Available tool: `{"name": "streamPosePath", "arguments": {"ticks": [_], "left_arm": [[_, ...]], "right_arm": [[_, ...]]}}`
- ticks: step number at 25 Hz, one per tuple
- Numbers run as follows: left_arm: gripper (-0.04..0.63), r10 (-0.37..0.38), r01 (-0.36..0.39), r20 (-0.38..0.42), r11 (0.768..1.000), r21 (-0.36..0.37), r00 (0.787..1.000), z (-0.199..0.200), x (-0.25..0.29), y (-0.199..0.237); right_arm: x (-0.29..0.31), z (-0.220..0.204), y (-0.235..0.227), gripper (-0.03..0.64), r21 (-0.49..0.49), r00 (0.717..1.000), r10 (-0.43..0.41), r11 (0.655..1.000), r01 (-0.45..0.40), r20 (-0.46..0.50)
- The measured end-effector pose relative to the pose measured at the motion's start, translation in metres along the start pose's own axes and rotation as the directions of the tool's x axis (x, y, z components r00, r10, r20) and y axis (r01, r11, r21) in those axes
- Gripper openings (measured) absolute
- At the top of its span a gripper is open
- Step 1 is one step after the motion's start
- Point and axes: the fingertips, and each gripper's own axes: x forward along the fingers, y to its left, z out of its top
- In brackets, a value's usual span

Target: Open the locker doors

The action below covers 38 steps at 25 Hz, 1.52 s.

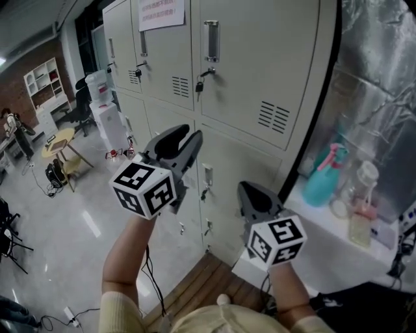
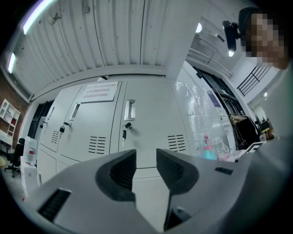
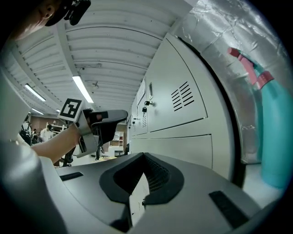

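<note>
A bank of pale grey lockers (image 1: 260, 78) stands in front of me with all visible doors shut. The upper right door has a recessed handle (image 1: 211, 40) and a key (image 1: 207, 73) hanging in its lock; the left gripper view shows the same handle (image 2: 129, 109) and key (image 2: 126, 128). My left gripper (image 1: 188, 140) is raised toward the lockers, open and empty (image 2: 146, 157), apart from the doors. My right gripper (image 1: 246, 188) sits lower and to the right, shut with nothing in it (image 3: 143, 157). The right gripper view looks along the locker front (image 3: 183, 105), with the left gripper (image 3: 114, 116) beside it.
A teal spray bottle (image 1: 322, 179) and clear bottles (image 1: 364, 195) stand on a white ledge right of the lockers, against a foil-covered wall (image 1: 383, 78). A paper notice (image 1: 161, 13) hangs on the upper middle door. A water dispenser (image 1: 104, 110) and small round table (image 1: 60, 140) are at the left.
</note>
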Motion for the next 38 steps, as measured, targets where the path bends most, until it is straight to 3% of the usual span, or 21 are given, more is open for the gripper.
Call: {"name": "streamPosePath", "arguments": {"ticks": [13,24,31,38], "left_arm": [[0.121,0.029,-0.03,0.031,0.999,0.032,0.999,0.029,0.043,0.028],[0.133,0.068,-0.077,0.067,0.989,0.128,0.995,0.056,0.069,0.057],[0.14,0.068,-0.073,0.026,0.968,0.24,0.997,0.062,0.09,0.063],[0.141,0.057,-0.052,-0.013,0.965,0.257,0.998,0.064,0.106,0.068]], "right_arm": [[0.042,0.027,-0.017,0.003,0.033,0.999,0.014,0.999,-0.016,0.044],[0.082,0.046,-0.016,0.003,0.037,0.996,0.057,0.998,-0.06,0.066],[0.096,0.031,-0.014,0.003,0.064,0.995,0.09,0.994,-0.093,0.038],[0.099,0.025,-0.014,0.003,0.074,0.994,0.104,0.992,-0.106,0.034]]}}
